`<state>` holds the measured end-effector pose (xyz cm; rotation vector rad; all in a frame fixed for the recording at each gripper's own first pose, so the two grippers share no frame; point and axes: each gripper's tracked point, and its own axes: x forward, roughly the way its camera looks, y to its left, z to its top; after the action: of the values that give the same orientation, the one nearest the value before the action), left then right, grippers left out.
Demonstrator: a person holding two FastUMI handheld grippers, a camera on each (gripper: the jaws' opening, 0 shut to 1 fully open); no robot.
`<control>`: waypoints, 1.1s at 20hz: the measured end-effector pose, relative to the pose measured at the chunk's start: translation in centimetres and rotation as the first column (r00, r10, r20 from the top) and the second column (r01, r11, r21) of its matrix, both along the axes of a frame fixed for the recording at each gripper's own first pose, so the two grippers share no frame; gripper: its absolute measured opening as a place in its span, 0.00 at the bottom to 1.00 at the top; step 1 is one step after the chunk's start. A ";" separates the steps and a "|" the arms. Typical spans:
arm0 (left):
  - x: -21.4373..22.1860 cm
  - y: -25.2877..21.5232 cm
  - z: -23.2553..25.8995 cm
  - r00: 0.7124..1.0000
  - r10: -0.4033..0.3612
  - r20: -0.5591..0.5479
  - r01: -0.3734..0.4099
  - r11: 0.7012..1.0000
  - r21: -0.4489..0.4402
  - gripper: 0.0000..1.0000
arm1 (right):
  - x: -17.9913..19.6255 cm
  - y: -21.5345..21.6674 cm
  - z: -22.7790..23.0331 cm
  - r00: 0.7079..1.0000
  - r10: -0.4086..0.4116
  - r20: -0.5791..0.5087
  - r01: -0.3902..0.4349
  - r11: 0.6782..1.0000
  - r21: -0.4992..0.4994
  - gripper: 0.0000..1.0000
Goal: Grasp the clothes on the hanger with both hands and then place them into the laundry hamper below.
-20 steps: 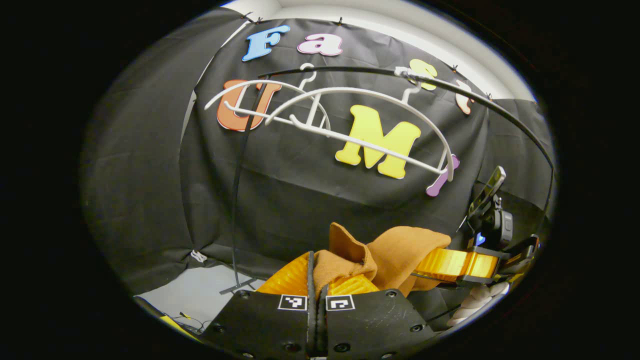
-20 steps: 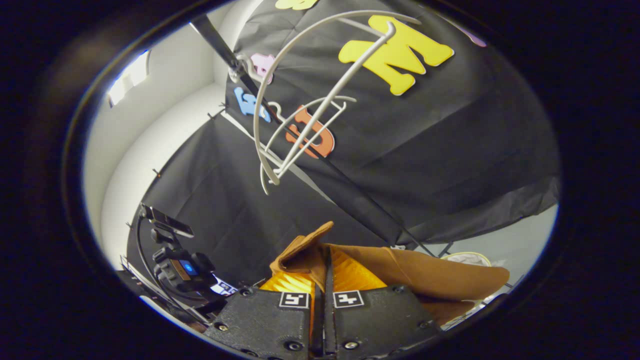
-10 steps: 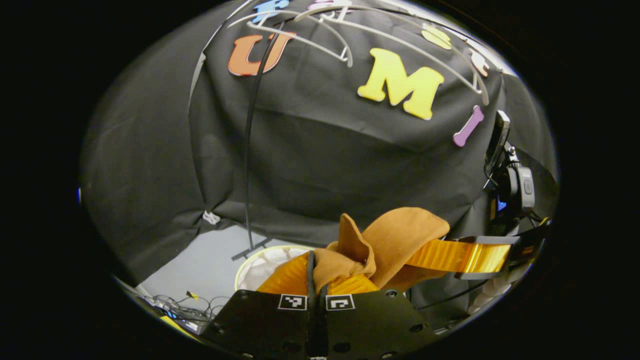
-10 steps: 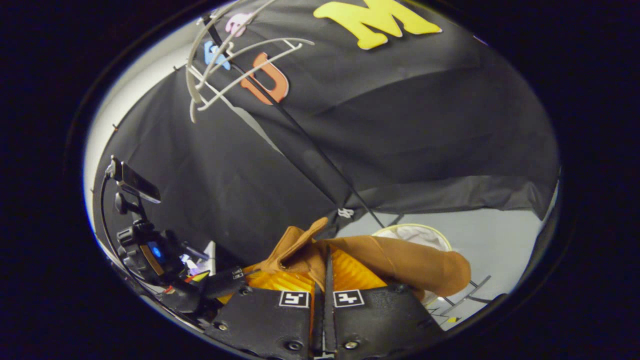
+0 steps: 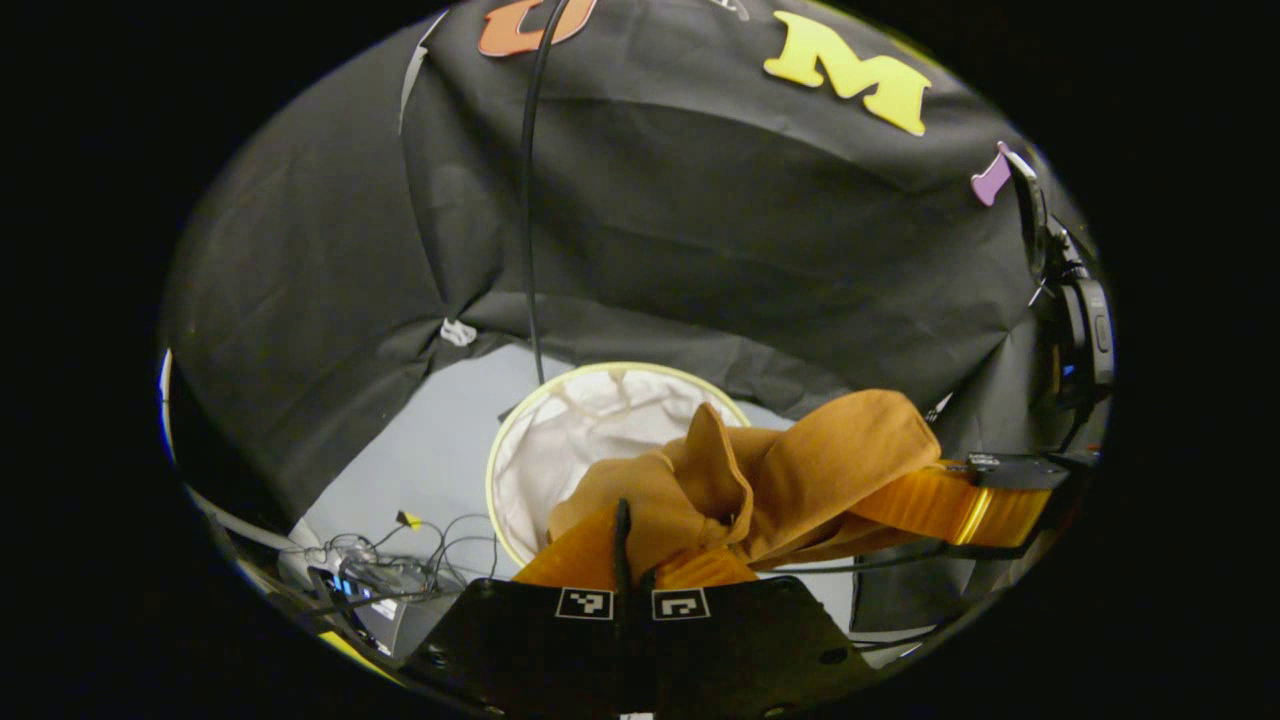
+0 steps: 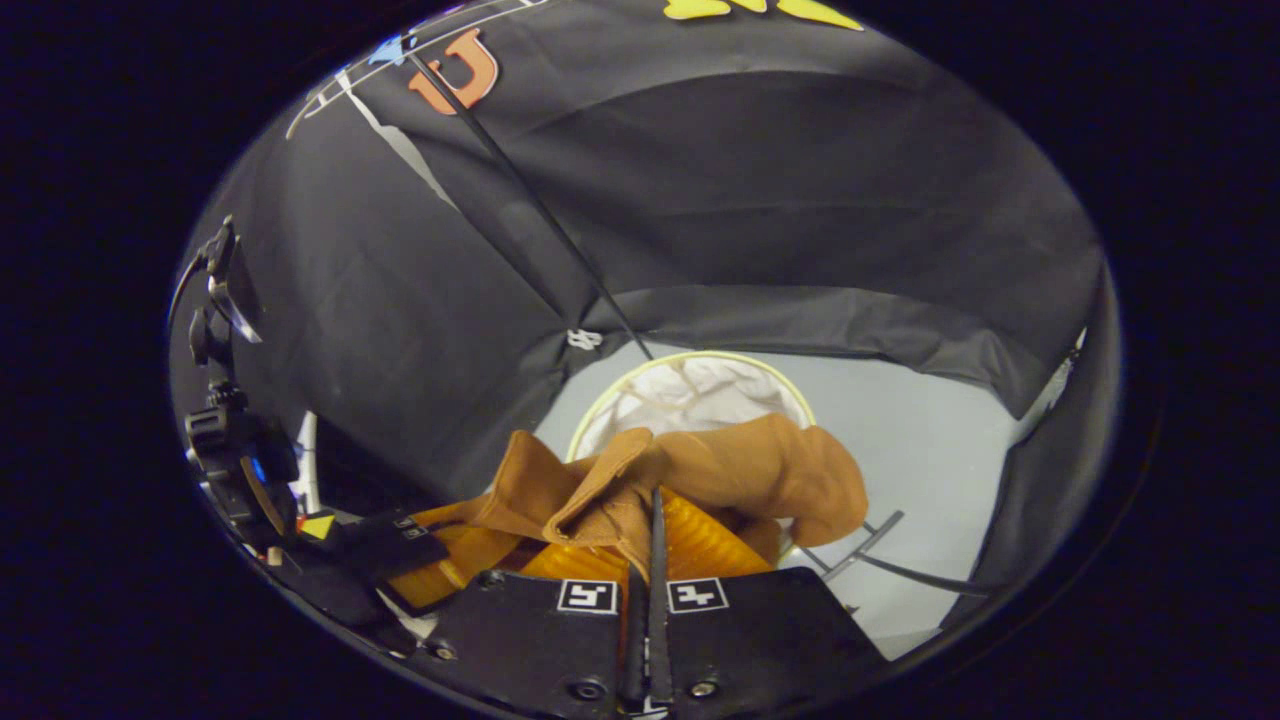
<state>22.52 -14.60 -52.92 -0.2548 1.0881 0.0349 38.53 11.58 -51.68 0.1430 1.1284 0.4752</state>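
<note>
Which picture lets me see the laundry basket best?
The left gripper view: the laundry hamper shows most of its round rim and white lining, with the brown garment covering its near right side. In the right gripper view the hamper looks smaller and the garment hides its lower half.

Bunched brown garment [image 5: 800,470] above round white-lined hamper [image 5: 560,430].

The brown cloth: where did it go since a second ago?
Both grippers carried the brown garment down from the white hangers toward the laundry hamper, which has come into sight below. The left gripper and the right gripper stayed shut on it.
</note>
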 end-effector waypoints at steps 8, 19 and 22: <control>1.1 1.4 0.3 0.999 -0.007 0.042 0.006 0.999 0.038 0.00 | 1.0 -0.5 0.9 0.998 -0.025 0.057 0.028 0.998 -0.057 0.33; 0.5 4.7 8.3 0.976 -0.041 0.214 0.014 0.992 0.126 0.97 | -0.4 -6.7 7.7 0.944 -0.017 0.331 0.077 0.983 -0.169 0.77; 0.2 5.4 12.5 0.954 -0.046 0.295 0.006 0.991 0.136 0.97 | -1.6 -7.0 12.3 0.917 -0.041 0.397 0.104 0.985 -0.138 0.77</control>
<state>22.76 -9.25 -40.37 -0.1194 0.7844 0.0439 36.93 4.63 -39.43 -0.0487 0.7569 0.3278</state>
